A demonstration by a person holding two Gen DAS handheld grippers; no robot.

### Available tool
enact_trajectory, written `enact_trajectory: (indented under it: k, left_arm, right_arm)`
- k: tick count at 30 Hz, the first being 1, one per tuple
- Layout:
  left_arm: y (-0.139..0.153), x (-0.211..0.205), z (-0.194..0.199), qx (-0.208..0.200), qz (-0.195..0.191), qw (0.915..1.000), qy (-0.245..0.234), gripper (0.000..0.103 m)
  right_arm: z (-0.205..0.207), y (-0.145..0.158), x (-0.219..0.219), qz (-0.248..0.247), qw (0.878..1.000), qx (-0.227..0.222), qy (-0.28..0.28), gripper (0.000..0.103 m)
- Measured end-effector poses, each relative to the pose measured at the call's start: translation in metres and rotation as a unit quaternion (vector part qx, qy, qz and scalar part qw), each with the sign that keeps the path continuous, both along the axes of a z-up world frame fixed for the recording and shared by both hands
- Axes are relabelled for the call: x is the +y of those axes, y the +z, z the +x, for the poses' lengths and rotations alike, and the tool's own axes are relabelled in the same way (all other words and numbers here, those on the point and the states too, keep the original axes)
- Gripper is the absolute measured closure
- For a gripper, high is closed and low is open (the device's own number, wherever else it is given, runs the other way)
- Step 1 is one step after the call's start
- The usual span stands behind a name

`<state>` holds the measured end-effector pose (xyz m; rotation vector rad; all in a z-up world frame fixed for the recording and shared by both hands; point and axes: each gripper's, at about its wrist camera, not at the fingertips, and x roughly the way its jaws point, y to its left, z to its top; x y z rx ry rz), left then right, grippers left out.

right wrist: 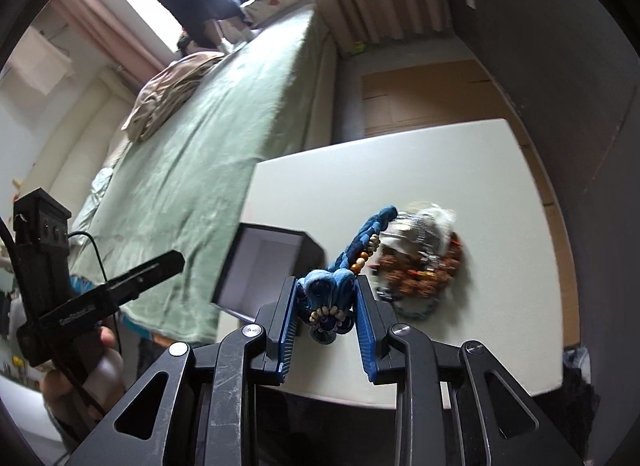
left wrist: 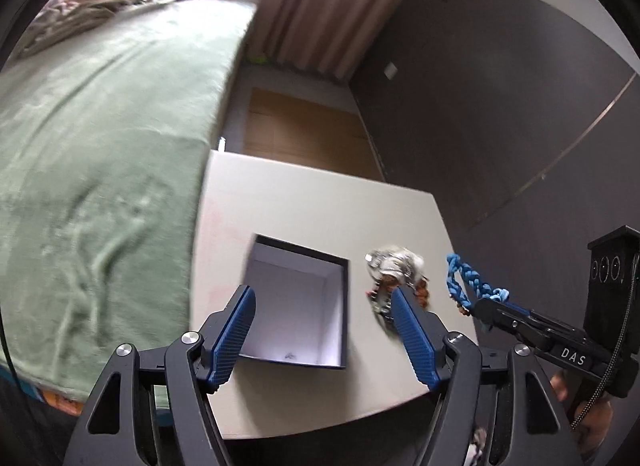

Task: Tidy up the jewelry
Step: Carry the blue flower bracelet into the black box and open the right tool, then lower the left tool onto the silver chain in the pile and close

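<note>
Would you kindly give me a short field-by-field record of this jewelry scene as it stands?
surface: pale table beside a green-covered bed
box: open dark box, white inside, with one small item on its floor
loose pile: jewelry heap on the table, right of the box
right gripper: shut on blue braided piece, lifted clear of the table
left gripper: open, nothing between its fingers, over the box

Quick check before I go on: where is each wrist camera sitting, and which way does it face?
Left wrist: on the left gripper, angled down at the open box; its empty open fingers and the right gripper show.
Right wrist: on the right gripper, angled down at the blue braided bracelet it clamps; the left gripper's body and a hand show.
Shared: table, box, jewelry pile, green bed.
</note>
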<state>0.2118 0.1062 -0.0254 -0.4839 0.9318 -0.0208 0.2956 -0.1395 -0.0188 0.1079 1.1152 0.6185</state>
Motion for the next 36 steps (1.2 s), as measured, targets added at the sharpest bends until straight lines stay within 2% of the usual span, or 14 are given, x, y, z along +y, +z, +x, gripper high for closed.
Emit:
enact_trajectory:
  k: [9, 13, 15, 17, 18, 24, 27, 36]
  left_arm:
    - [0.0, 0.054, -0.031, 0.016, -0.002, 0.9982, 0.058, 0.032]
    - [0.003, 0.072, -0.045, 0.016, -0.003, 0.9968, 0.079, 0.032]
    - [0.004, 0.078, -0.05, 0.016, -0.003, 0.9961, 0.087, 0.032]
    - [0.007, 0.08, -0.052, 0.016, 0.0, 0.9961, 0.087, 0.032]
    - [0.009, 0.079, -0.053, 0.015, 0.004, 0.9962, 0.086, 0.032]
    - [0.009, 0.066, -0.048, 0.014, 0.008, 0.9971, 0.075, 0.026]
    - [0.007, 0.051, -0.039, 0.02, 0.005, 0.998, 0.06, 0.026]
    - [0.006, -0.008, -0.009, 0.026, 0.011, 0.9996, 0.004, 0.026]
  right_arm:
    - [-0.001, -0.006, 0.056, -0.001, 0.999, 0.007, 0.043, 0.075]
    - [-0.001, -0.007, 0.078, 0.014, 0.998, 0.012, 0.061, 0.073]
    - [-0.001, -0.008, 0.089, 0.033, 0.997, 0.015, 0.072, 0.066]
    - [0.001, -0.012, 0.094, 0.028, 0.997, 0.026, 0.069, 0.048]
    - [0.002, -0.014, 0.094, 0.02, 0.997, 0.032, 0.06, 0.045]
    - [-0.003, -0.013, 0.067, 0.009, 0.999, 0.032, 0.036, 0.04]
    - [-0.004, -0.013, 0.041, 0.006, 0.999, 0.029, 0.012, 0.033]
    - [0.009, -0.023, -0.041, 0.014, 0.996, 0.048, -0.076, 0.033]
